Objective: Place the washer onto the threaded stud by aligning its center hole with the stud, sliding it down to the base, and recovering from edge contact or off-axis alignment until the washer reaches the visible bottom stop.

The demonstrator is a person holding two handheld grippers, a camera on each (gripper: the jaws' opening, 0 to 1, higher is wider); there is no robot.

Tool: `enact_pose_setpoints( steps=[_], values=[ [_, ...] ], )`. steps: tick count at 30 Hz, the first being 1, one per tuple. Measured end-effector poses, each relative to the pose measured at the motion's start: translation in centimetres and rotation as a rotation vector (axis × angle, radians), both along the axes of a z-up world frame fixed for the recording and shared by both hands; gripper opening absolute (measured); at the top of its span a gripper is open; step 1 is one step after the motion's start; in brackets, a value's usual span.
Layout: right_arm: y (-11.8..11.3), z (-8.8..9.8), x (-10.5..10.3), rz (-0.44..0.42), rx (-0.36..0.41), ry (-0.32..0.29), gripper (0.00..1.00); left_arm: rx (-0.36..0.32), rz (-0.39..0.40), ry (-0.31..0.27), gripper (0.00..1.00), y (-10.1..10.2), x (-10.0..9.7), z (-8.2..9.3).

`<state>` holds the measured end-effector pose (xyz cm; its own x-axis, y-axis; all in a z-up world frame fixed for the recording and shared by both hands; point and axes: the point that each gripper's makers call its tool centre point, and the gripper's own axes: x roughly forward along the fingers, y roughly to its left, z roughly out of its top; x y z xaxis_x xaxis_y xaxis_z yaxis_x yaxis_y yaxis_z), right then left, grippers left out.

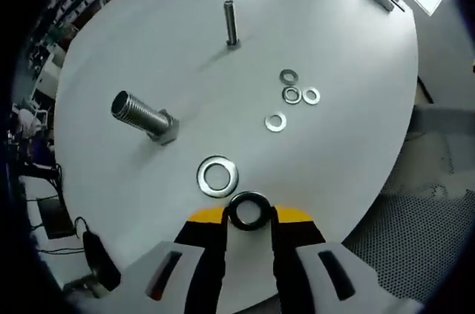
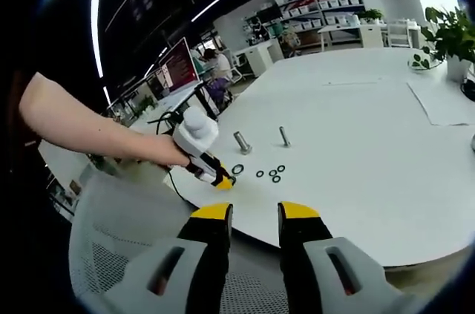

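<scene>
In the left gripper view, the left gripper point(image 1: 250, 219) is clamping a dark washer point(image 1: 249, 210) between its yellow-tipped fingers point(image 1: 204, 219), just above the white table point(image 1: 148, 47). A large silver washer point(image 1: 217, 176) is lying flat just beyond it. The thick threaded stud point(image 1: 141, 114) is standing further on, apart from both, and a thinner stud point(image 1: 231, 23) is standing beyond that. Four small washers point(image 1: 291, 96) are lying in a loose group on the table.

In the right gripper view, the right gripper point(image 2: 252, 217) is hovering off the table edge with its fingers point(image 2: 211, 217) slightly apart, holding nothing. A person's hand point(image 2: 159, 152) is holding the left gripper near the thick threaded stud.
</scene>
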<state>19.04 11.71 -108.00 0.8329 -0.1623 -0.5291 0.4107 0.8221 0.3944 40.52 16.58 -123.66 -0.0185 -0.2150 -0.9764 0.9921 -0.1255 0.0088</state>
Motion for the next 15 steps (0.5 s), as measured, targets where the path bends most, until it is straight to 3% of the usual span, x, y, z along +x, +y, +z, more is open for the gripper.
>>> enact_pose_setpoints(
  steps=[4,9,13,15],
  values=[
    [0.0,0.0,0.0,0.0,-0.001,0.002,0.27,-0.008,-0.005,0.006,0.21,0.4,0.0,0.1],
    [-0.1,0.0,-0.1,0.0,0.0,0.0,0.27,0.077,-0.089,0.001,0.21,1.9,0.9,-0.4],
    [0.0,0.0,-0.1,0.0,0.0,-0.001,0.27,0.076,-0.157,0.001,0.21,1.6,1.0,-0.5],
    [0.0,0.1,-0.1,0.0,0.0,-0.001,0.27,0.091,-0.152,0.001,0.22,1.6,0.9,-0.5]
  ],
)
